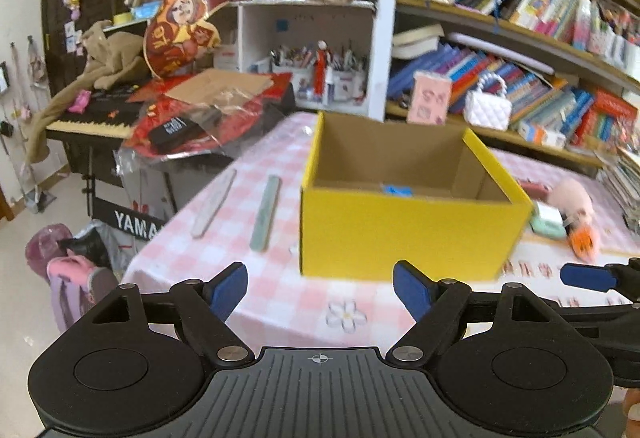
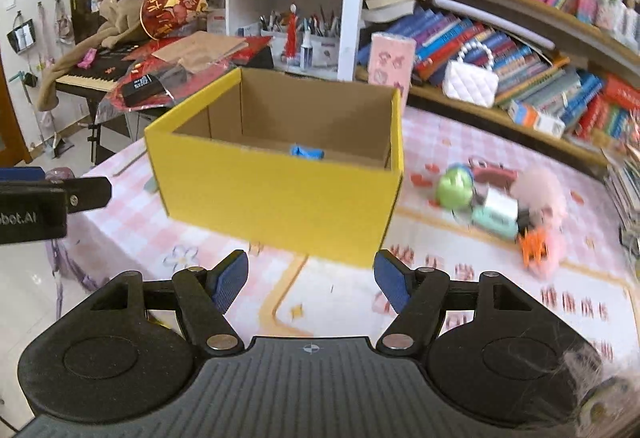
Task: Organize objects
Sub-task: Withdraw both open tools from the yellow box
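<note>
Right wrist view: yellow box sitting open on the checked table

The yellow cardboard box (image 2: 276,194) is standing open-topped on the pink checked tablecloth (image 2: 120,222), with a small blue object (image 2: 307,152) lying on its floor near the front wall. To its right a blurred cluster is lying on the cloth: a green ball (image 2: 455,187), a mint-green block (image 2: 494,220), an orange clip (image 2: 534,244) and a pink plush toy (image 2: 540,194). In the left wrist view two long flat strips (image 1: 266,212) are lying to the left of the box, well apart from it.

The right gripper (image 2: 310,280) is hovering just in front of the box, jaws spread wide and gripping nothing. The left gripper (image 1: 320,290) is likewise gaping, empty, near the box's front wall. Behind the table a bookshelf (image 2: 520,14) and a keyboard piano (image 1: 96,118) are standing.
</note>
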The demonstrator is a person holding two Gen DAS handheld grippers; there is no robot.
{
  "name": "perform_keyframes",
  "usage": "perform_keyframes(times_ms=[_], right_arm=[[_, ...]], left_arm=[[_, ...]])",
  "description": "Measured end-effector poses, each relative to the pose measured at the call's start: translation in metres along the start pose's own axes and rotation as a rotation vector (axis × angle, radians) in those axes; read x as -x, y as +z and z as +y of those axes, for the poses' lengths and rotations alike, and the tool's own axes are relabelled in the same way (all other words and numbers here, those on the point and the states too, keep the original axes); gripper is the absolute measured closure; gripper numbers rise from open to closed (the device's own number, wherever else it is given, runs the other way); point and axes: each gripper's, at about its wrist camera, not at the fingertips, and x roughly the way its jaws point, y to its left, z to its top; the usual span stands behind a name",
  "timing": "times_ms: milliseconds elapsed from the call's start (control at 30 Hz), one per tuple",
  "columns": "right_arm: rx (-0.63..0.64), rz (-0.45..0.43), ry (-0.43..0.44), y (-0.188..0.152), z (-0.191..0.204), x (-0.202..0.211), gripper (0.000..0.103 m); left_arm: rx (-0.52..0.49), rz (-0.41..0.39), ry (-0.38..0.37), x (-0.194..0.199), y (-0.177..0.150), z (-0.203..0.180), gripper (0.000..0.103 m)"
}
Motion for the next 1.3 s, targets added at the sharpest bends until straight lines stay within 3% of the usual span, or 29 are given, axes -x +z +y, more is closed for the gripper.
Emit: perform_keyframes(times_ms=[300,633,933,1300], right_arm=[[-0.096,0.054,-0.072,-0.042,-0.004,0.029,0.035],[-0.212,0.082,-0.201,-0.065,-0.036,0.052,0.035],[-0.293,0.101,-0.278,-0.079,-0.066,0.063,0.034],[-0.339,0.118,-0.331,-0.083,-0.112,0.063,0.034]], left_arm=[[-0.076,0.043,-0.088,0.013,-0.027,-0.021,0.020],[-0.173,0.088,-0.193,0.013,-0.043,-0.063,0.020],[-0.263,0.091,-0.269,0.006,-0.041,-0.100,0.020],[-0.306,0.122,-0.324,-0.015,-0.034,-0.152,0.020]])
